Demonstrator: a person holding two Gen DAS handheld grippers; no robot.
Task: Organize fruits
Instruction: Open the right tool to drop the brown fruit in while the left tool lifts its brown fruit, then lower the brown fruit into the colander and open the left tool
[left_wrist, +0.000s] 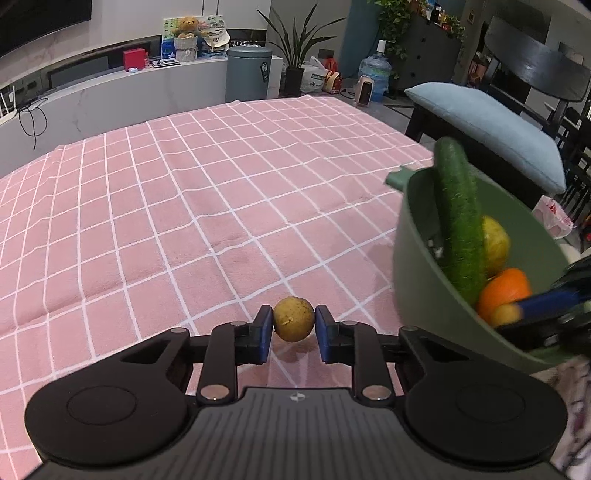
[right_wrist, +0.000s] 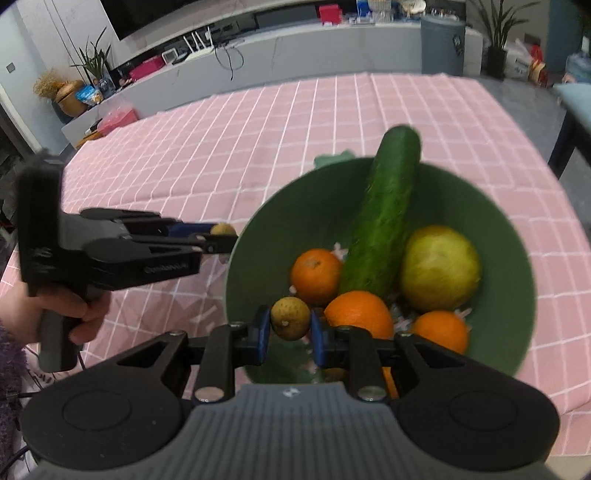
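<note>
My left gripper (left_wrist: 293, 325) is shut on a small yellow-brown fruit (left_wrist: 293, 319) above the pink cloth, left of the green bowl (left_wrist: 410, 258). It also shows in the right wrist view (right_wrist: 221, 236) beside the bowl's left rim. My right gripper (right_wrist: 290, 325) is shut on a second small yellow-brown fruit (right_wrist: 290, 317) over the near edge of the green bowl (right_wrist: 517, 295). The bowl holds a cucumber (right_wrist: 388, 221), a yellow-green fruit (right_wrist: 439, 267) and three oranges (right_wrist: 316, 275). The right gripper's fingertips (left_wrist: 546, 301) show in the left wrist view, inside the bowl.
A pink checked cloth (left_wrist: 184, 192) covers the table. A bench with a blue cushion (left_wrist: 491, 125) stands off the table's right side. A grey bin (left_wrist: 248, 74) and a potted plant (left_wrist: 295, 66) stand beyond the far edge.
</note>
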